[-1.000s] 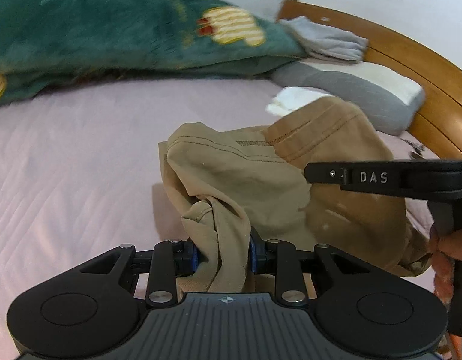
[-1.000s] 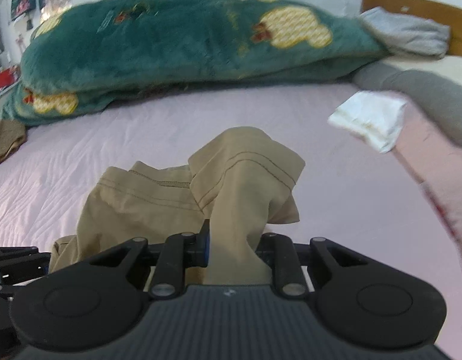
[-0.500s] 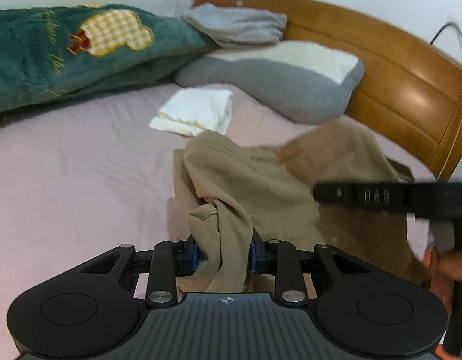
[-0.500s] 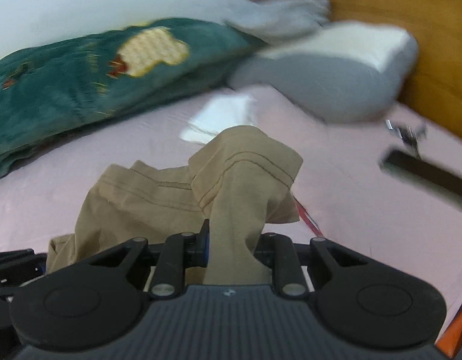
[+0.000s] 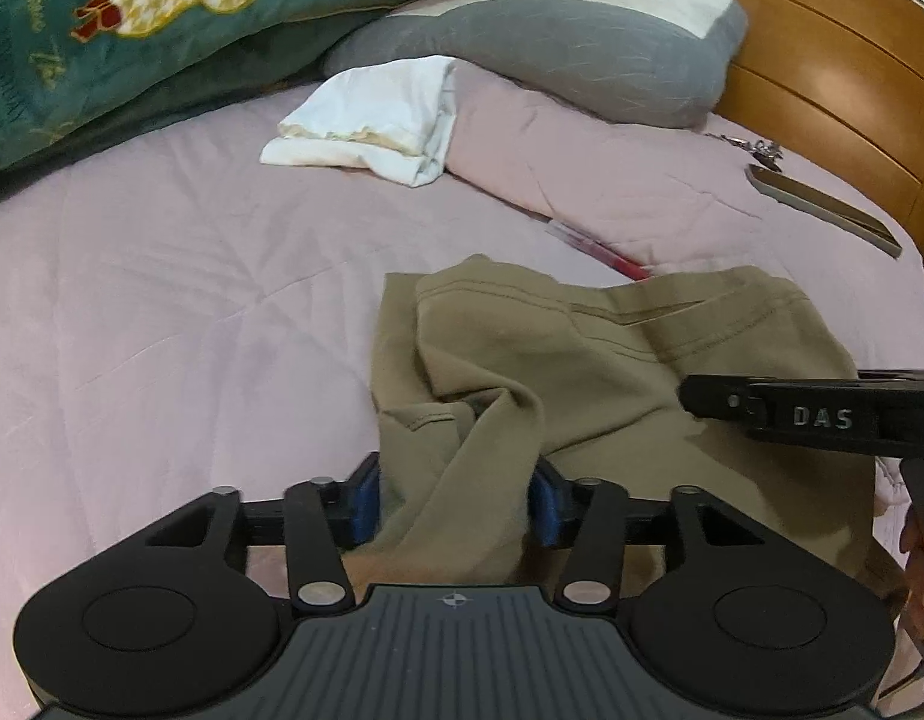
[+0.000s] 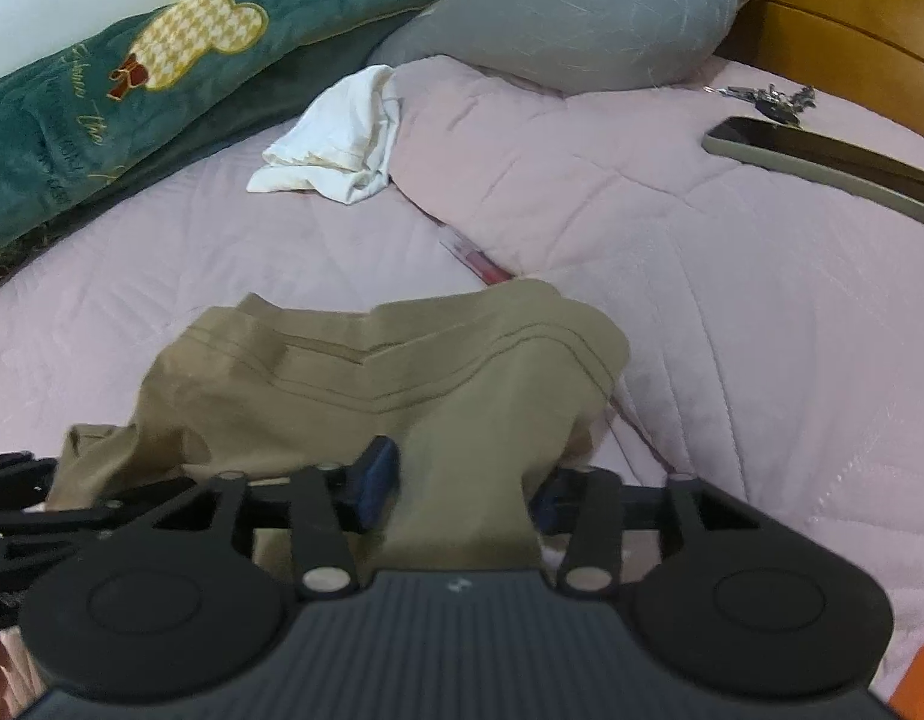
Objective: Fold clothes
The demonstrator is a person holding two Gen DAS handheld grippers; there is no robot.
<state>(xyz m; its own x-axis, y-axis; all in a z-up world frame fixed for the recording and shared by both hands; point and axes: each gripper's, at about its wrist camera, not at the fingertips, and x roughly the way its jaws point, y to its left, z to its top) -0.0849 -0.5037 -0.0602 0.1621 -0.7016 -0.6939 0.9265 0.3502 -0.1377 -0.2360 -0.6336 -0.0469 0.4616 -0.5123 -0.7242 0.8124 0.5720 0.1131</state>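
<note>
On the pink quilt point(image 5: 180, 276), near the grey pillow point(image 5: 570, 54) and a folded white garment point(image 5: 372, 120), the tan garment point(image 5: 552, 354) is laid in a loose heap. Both grippers' jaws have just been opening: the left gripper point(image 5: 456, 495) is spread with a bunched corner lying between its blue pads point(image 5: 366, 498), and the right gripper point(image 6: 462, 483) likewise, though whether cloth is pressed by the hidden far pad cannot quite be judged. For a clean release, both tools are best drawn straight back, so the fabric is not dragged. Smoothing is probably needed afterwards. A phone point(image 6: 822, 162) and keys point(image 6: 768, 99) should be avoided.
</note>
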